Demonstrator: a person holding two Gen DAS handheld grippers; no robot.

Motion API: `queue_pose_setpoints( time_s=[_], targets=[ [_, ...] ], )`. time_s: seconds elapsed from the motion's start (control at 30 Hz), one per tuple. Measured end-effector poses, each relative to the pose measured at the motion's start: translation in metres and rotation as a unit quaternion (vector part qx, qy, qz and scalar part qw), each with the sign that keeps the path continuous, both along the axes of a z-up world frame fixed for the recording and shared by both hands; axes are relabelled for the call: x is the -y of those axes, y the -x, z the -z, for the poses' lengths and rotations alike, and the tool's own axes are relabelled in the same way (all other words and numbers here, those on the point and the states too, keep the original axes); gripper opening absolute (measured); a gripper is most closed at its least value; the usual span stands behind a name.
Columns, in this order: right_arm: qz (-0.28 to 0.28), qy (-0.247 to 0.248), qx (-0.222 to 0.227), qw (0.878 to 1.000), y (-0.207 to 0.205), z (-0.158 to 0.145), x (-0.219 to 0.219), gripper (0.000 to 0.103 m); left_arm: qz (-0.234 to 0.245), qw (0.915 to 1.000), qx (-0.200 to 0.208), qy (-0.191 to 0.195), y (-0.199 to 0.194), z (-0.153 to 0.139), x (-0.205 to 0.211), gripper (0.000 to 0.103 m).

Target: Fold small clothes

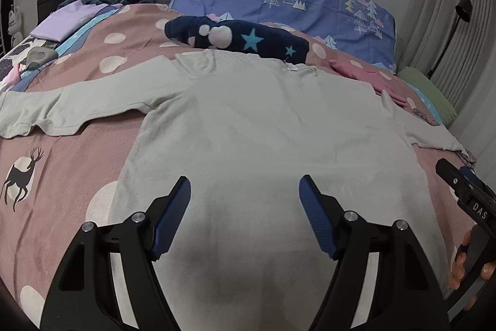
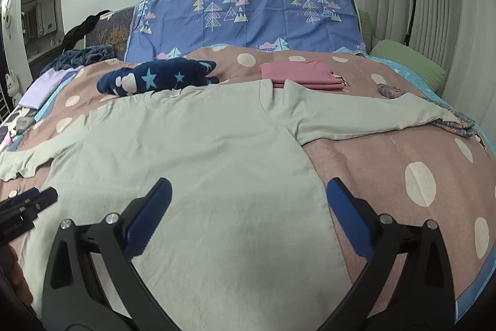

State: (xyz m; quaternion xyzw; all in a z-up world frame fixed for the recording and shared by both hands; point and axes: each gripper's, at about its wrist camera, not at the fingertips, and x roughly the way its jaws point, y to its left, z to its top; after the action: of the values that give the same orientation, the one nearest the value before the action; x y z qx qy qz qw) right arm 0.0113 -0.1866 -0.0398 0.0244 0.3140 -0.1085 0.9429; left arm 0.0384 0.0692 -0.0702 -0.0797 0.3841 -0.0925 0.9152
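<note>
Left wrist view shows the pale long-sleeved shirt [image 1: 263, 120] spread flat on the bed [image 1: 62, 169], sleeves out for folding; left gripper [image 1: 245, 191] and right gripper [image 2: 248, 191] hover open above its hem.

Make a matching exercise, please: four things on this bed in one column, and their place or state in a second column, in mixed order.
Things:
1. pale green shirt
2. pink garment
3. navy star garment
4. lilac cloth

Places or states:
A. folded flat, beyond the shirt's right sleeve
B. at the bed's far left edge
C. spread flat, both sleeves out
D. bunched up, just beyond the shirt's collar

Pairs: 1-C, 2-A, 3-D, 4-B
</note>
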Motion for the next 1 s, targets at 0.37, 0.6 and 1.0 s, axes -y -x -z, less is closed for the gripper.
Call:
queue_pose_setpoints(
  time_s=[0.37, 0.6, 1.0],
  targets=[
    [-0.004, -0.005, -0.036, 0.999, -0.017, 0.014, 0.009, 0.101, -0.269, 0.9496, -0.055, 0.151, -0.033, 0.04, -0.24, 0.066],
    [0.011, -0.013, -0.044, 0.999, -0.031, 0.017, 0.016, 0.101, -0.403, 0.8903, -0.03, 0.21, -0.035, 0.059, -0.358, 0.066],
    [0.006, -0.009, -0.049, 0.999, -0.044, 0.019, 0.012, 0.101, -0.407, 0.9013, 0.039, 0.143, -0.075, 0.017, -0.372, 0.002]
  ],
)
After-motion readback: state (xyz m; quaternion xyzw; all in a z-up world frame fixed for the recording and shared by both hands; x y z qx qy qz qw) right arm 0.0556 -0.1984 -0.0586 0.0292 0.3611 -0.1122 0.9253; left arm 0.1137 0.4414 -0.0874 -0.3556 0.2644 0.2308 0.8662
